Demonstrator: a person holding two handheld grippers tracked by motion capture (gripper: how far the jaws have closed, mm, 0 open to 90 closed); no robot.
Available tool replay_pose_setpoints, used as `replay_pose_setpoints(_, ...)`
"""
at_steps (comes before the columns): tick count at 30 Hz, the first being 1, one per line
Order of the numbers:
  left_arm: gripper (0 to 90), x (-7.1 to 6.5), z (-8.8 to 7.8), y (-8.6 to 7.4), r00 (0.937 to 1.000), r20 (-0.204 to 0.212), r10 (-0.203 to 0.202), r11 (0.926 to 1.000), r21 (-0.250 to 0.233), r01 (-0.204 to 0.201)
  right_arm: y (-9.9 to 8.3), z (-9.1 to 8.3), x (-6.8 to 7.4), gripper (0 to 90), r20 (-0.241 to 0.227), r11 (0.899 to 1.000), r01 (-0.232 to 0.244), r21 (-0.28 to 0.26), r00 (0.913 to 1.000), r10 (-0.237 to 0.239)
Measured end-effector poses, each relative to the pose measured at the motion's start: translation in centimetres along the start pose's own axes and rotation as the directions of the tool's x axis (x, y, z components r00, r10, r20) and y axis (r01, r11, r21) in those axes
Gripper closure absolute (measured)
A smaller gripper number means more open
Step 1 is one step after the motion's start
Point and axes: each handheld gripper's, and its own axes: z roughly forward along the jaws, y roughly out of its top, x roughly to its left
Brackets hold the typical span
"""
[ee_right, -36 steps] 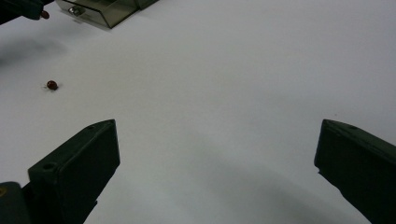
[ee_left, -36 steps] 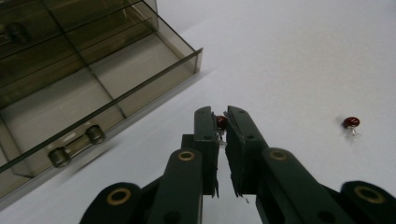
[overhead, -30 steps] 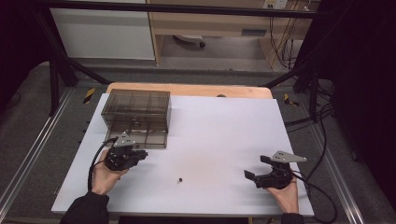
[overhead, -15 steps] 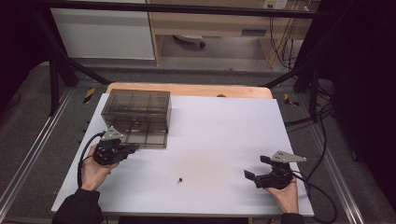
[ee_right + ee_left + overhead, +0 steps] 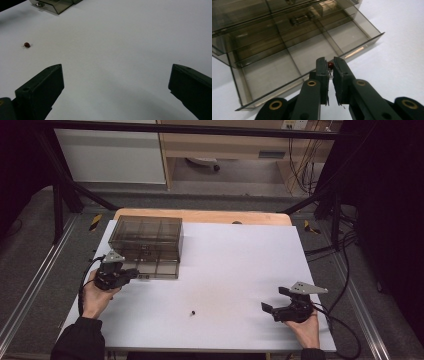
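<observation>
Comparing with a second before, I saw my left hand-held gripper (image 5: 131, 274) had moved from the bare desk (image 5: 235, 270) to the organizer box's (image 5: 146, 239) open drawer (image 5: 294, 60), pinching a small red bead (image 5: 330, 65). My right hand-held gripper (image 5: 276, 300) stayed wide open, another bead (image 5: 27, 45) lying nearby.

Only the smoky drawer box (image 5: 146, 245) and one small bead (image 5: 193, 312) interrupt the white table (image 5: 240, 270).
</observation>
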Motion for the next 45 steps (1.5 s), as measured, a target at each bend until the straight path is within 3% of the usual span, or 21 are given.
replay_pose_setpoints(7,82.5,1.6,0.1,0.6,0.9991,-0.039,-0.016,0.9999,0.006,0.016,0.0,0.0,0.0,0.7,-0.001,1.000,0.001,0.002,1.0000,-0.001)
replay_pose_setpoints(16,82.4,3.2,1.5,0.5,0.9966,-0.071,-0.042,0.9989,0.018,0.043,0.0,0.0,0.0,0.7,0.001,1.000,-0.003,-0.001,1.0000,0.003)
replay_pose_setpoints(32,81.3,4.5,3.2,-0.5,0.9914,-0.121,-0.049,0.9961,0.067,0.058,0.0,-0.1,0.0,0.6,0.000,1.000,-0.002,-0.004,1.0000,0.002)
replay_pose_setpoints(36,74.1,4.3,2.9,-0.3,0.9912,-0.124,-0.047,0.9975,0.046,0.053,0.0,-0.1,0.0,0.6,0.000,1.000,-0.003,-0.004,1.0000,0.003)
replay_pose_setpoints(45,58.4,3.4,1.1,-0.2,0.9956,-0.086,-0.036,0.9993,0.002,0.037,0.0,-0.1,0.0,0.6,0.000,1.000,-0.004,-0.006,1.0000,0.004)
